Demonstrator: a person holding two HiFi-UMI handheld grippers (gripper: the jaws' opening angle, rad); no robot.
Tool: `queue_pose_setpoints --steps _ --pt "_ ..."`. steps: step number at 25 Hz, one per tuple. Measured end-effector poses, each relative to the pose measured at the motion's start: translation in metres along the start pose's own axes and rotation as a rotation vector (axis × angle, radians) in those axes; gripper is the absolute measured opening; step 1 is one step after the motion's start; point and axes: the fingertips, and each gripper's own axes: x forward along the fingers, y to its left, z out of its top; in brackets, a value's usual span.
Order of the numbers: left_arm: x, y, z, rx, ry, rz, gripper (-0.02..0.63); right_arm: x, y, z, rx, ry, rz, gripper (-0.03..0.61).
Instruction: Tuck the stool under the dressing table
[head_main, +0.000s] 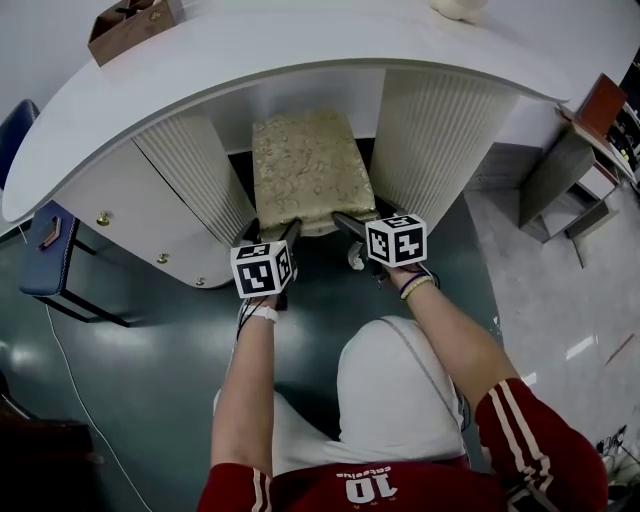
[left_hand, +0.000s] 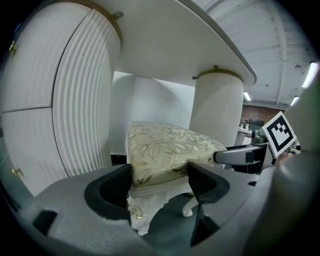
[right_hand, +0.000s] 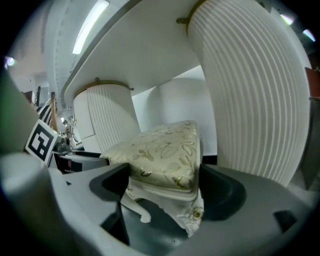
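Observation:
The stool (head_main: 308, 170), white-legged with a gold floral cushion, stands in the knee gap of the white dressing table (head_main: 300, 50), between its two ribbed pedestals. My left gripper (head_main: 272, 232) has its jaws around the cushion's front left corner (left_hand: 165, 150), both pads touching it. My right gripper (head_main: 365, 228) has its jaws around the front right corner (right_hand: 160, 152) in the same way. In the left gripper view, the left gripper (left_hand: 159, 182) frames that corner with a carved leg below it. In the right gripper view, the right gripper (right_hand: 165, 186) does likewise. Only the stool's front edge sticks out past the tabletop's rim.
The ribbed pedestals (head_main: 190, 180) (head_main: 430, 130) flank the stool closely. A brown box (head_main: 130, 25) sits on the tabletop's left end. A blue seat (head_main: 45, 250) stands at the left, a small shelf unit (head_main: 575, 170) at the right. The person's knee (head_main: 395, 390) is behind the grippers.

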Motion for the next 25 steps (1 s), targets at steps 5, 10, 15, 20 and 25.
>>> queue_pose_setpoints --steps 5,10,15,20,25 --pt "0.024 0.005 0.011 -0.016 0.027 0.027 0.365 0.016 -0.016 0.01 0.016 -0.012 -0.071 0.433" --pt "0.033 0.006 0.017 -0.026 -0.006 0.049 0.365 0.022 -0.024 0.019 -0.027 -0.03 -0.133 0.426" --pt "0.033 0.005 0.019 -0.028 -0.027 0.067 0.364 0.02 -0.023 0.021 -0.036 -0.045 -0.157 0.42" --pt "0.019 -0.001 0.021 -0.07 -0.068 0.024 0.357 0.009 -0.017 0.023 -0.065 -0.054 -0.135 0.365" --pt "-0.012 -0.002 0.029 -0.047 -0.114 0.011 0.353 -0.01 -0.002 0.031 -0.082 -0.085 -0.105 0.344"
